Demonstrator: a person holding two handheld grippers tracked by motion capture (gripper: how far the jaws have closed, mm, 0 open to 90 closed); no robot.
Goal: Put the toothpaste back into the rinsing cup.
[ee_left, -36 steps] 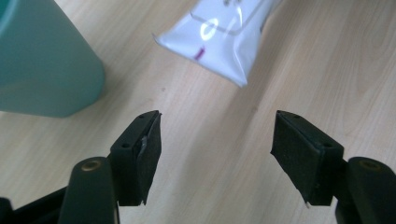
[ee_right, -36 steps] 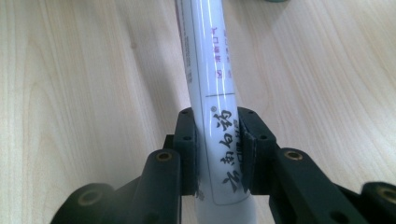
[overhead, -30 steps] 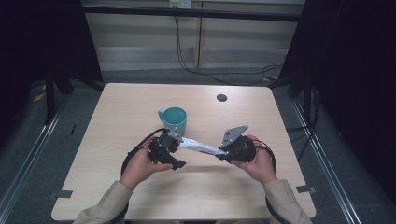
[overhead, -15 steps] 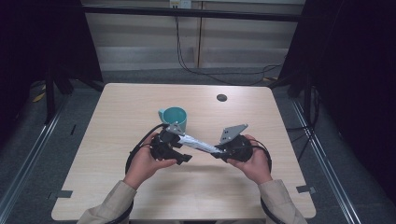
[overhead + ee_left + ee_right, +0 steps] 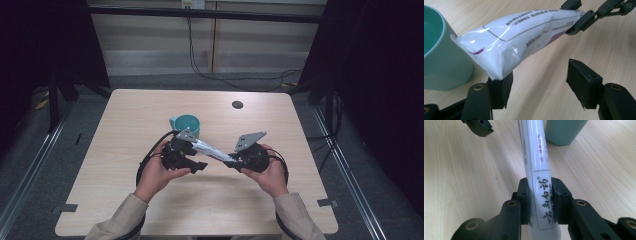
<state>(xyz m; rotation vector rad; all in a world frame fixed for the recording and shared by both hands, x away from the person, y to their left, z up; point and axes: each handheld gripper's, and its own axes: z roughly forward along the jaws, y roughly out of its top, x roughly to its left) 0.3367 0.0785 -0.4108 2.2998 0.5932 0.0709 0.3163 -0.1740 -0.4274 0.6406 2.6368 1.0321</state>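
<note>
My right tongs are clamped on the cap end of the white toothpaste tube, which hangs above the desk between my two hands, near the middle and just on the near side of the teal mug. My left tongs stand apart and have just been closing a little around the tube's flat crimped tail: one pad sits right under the tail's corner and may touch it, while the other is clear of it, so nothing is pinched there.

What worries me is that the tube rides on one grip alone. It is glossy and soft, so I judge that a hard squeeze from the right could let it slide or force paste toward the cap. If I close the left tongs while they sit this low, they may catch only the corner and fold the tail. The tail is also close to the mug's wall, so a careless swing could knock it.
</note>
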